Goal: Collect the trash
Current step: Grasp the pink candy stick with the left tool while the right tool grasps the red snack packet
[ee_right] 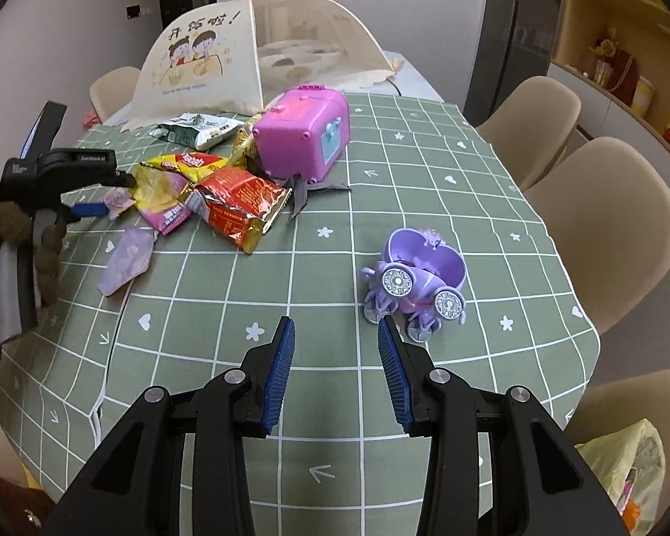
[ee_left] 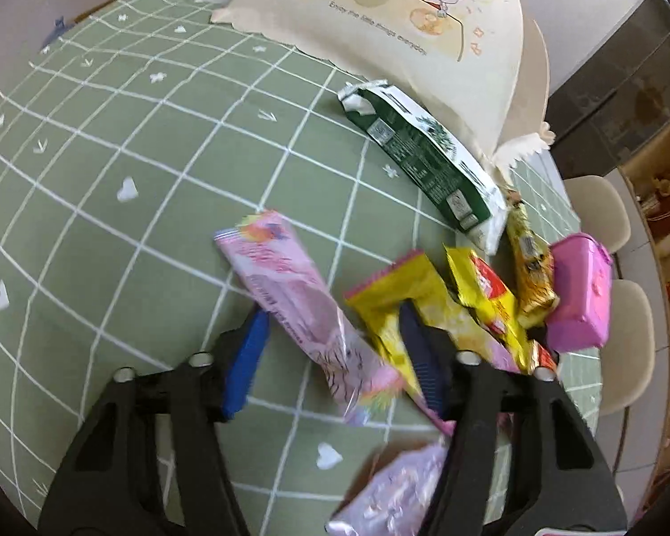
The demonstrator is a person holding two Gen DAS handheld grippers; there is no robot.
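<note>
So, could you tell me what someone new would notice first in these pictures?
Probably the bright heap of snack wrappers on the green checked tablecloth, with the left gripper straddling a pink wrapper. Behind the heap stands a pink toy box, and a purple toy carriage sits alone just ahead of the open right gripper.

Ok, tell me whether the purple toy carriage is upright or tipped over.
Tipped. The purple toy carriage lies on its side on the green checked tablecloth: two wheel faces point up toward the camera and its open shell faces sideways.
</note>
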